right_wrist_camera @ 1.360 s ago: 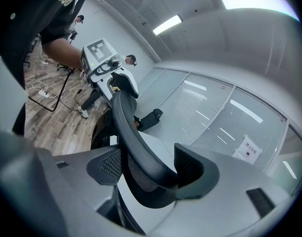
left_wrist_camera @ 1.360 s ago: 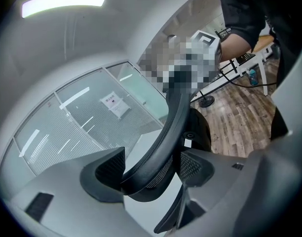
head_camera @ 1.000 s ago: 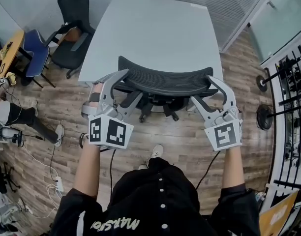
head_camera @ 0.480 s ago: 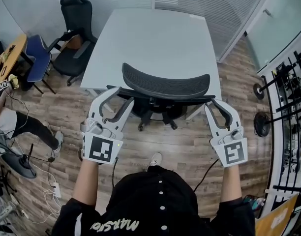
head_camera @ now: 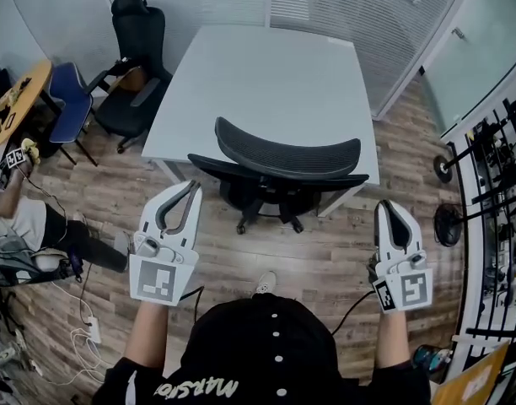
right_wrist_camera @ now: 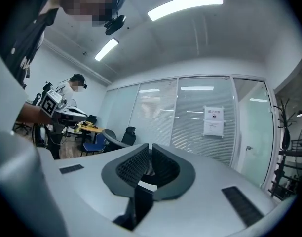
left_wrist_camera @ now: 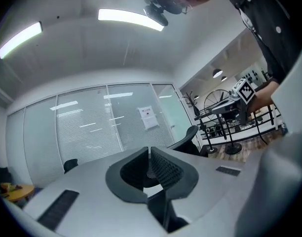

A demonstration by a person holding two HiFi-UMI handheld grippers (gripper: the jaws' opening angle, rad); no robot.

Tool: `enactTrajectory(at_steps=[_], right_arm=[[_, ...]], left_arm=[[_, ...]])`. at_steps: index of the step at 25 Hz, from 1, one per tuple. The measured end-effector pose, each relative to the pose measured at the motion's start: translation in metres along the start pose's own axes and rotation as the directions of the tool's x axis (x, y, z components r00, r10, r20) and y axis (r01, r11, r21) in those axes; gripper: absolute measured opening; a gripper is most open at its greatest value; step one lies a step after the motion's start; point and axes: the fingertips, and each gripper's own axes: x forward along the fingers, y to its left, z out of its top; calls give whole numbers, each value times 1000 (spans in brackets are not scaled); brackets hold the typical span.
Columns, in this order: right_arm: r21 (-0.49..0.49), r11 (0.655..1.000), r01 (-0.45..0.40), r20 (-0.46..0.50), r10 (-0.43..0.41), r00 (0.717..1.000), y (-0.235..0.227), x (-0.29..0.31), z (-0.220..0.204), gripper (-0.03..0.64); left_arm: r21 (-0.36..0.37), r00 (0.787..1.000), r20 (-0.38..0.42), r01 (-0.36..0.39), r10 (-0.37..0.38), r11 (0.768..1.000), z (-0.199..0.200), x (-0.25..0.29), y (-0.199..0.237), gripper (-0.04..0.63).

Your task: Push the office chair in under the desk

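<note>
Our left gripper [head_camera: 192,190] has its jaws drawn together, tips meeting, with nothing between them. Our right gripper [head_camera: 391,206] has just been closing its jaws; they too now meet at the tips on empty air. We hold both pointing toward the desk [head_camera: 258,66], one on either side of the office chair [head_camera: 287,153].

We see the office chair standing between the two grippers and farther from us than either. Its curved mesh backrest faces us and its seat is tucked beneath the near edge of the desk. Neither gripper touches it. The left one sits near the chair's left side with bare wooden floor [head_camera: 325,256] showing between them. The right one sits near the chair's right side, close to the desk's near right corner.

In the left gripper view the backrest shows beyond the closed tips, a little to their right. In the right gripper view it shows to their left. Off the desk's left side we see a black chair [head_camera: 136,53] and a blue chair [head_camera: 68,91].
</note>
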Motion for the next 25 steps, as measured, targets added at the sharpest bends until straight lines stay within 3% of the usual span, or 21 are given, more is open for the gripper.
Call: enactTrajectory(at_steps=[2,13,18,25], right_arm=[[25,999,36,18,-37,999,-5,-10,0,43],[79,984,158,14,-160,987,-21,-49,-13,35],[99,980,171,2,-172,985,-16,-62,-19,34],[161,967,197,-10,-198,980,-19,-76,-29,34]], left_arm=[[-49,1000,-16,-20,19,999,-7,-8,1,26],[-98,994,-43,-105,101,990,-24,-36,12,25],[-69,994,-9,-110,110,991,-25,-50,13,25],[-73,985,-22,-175,174,982,-27,-64,19,25]])
